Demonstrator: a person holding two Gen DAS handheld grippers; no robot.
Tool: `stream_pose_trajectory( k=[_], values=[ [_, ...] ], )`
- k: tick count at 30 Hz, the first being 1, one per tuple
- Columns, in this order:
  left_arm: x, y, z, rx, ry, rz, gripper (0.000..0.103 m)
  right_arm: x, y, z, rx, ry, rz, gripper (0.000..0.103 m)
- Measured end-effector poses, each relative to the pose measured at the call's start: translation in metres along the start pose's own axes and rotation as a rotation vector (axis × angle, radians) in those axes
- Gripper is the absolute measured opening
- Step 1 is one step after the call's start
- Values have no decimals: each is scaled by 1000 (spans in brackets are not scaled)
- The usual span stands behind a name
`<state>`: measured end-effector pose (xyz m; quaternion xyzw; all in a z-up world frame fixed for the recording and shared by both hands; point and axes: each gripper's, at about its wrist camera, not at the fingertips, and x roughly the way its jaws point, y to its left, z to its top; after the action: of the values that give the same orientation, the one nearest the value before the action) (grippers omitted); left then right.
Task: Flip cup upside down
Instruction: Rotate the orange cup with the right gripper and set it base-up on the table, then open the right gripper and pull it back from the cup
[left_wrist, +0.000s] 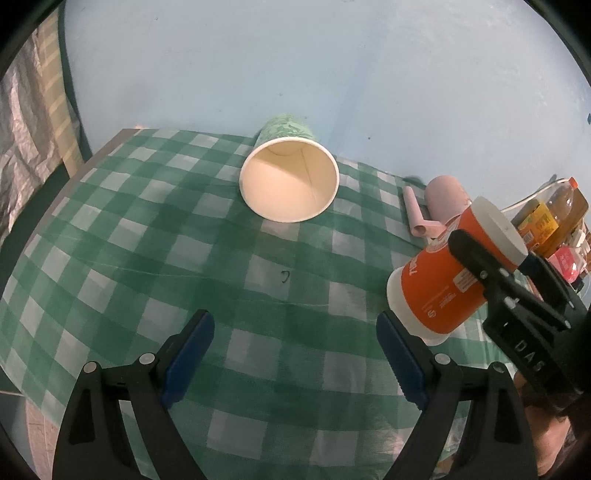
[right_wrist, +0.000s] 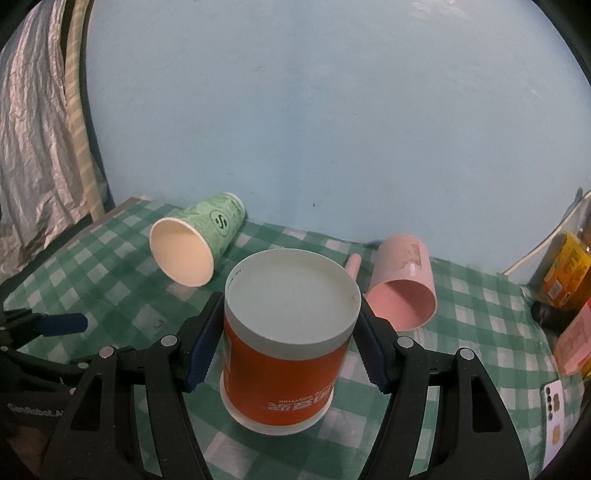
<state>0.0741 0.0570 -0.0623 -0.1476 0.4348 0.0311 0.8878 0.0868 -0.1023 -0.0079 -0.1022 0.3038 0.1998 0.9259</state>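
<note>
An orange cup with white bands (right_wrist: 284, 354) stands upside down, base up, on the green checked tablecloth (right_wrist: 110, 266). My right gripper (right_wrist: 284, 343) is shut on it, blue pads on both sides. In the left wrist view the same cup (left_wrist: 443, 280) sits tilted at the right, held by the right gripper (left_wrist: 495, 266). My left gripper (left_wrist: 295, 354) is open and empty above the cloth. A green paper cup (left_wrist: 288, 177) lies on its side, mouth toward me; it also shows in the right wrist view (right_wrist: 195, 243).
A pink cup (right_wrist: 402, 284) lies on its side behind the orange cup, with a pink tube (left_wrist: 417, 214) beside it. Bottles and packets (right_wrist: 569, 277) crowd the right edge. A phone (right_wrist: 552, 410) lies at the front right. A blue wall (right_wrist: 332, 110) stands behind the table.
</note>
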Motion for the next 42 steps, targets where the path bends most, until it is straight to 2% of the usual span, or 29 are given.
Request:
stream_pose_trajectory(
  k=[11,20,23,28,31,42],
  values=[
    [-3,-1,-1,-2,-8,-1,91,0,1,-8,8,18,18,69],
    [-20,-6,-4,13,-58,-9,91,-23,-4,-4,51,-19,37,77],
    [-33,-10,-7,29,-107,-5,91,-32,-7,-1,67,-20,31,81],
    [-58,-18,-13,62,-224,0,103,-54,-17,-2,112,-25,20,84],
    [-69,-24,-16,88,-271,-6,102,-66,-22,-3,123,-32,6,88],
    [-93,-42,-32,185,-402,15,103,-104,-36,-19,170,-54,-42,89]
  ],
)
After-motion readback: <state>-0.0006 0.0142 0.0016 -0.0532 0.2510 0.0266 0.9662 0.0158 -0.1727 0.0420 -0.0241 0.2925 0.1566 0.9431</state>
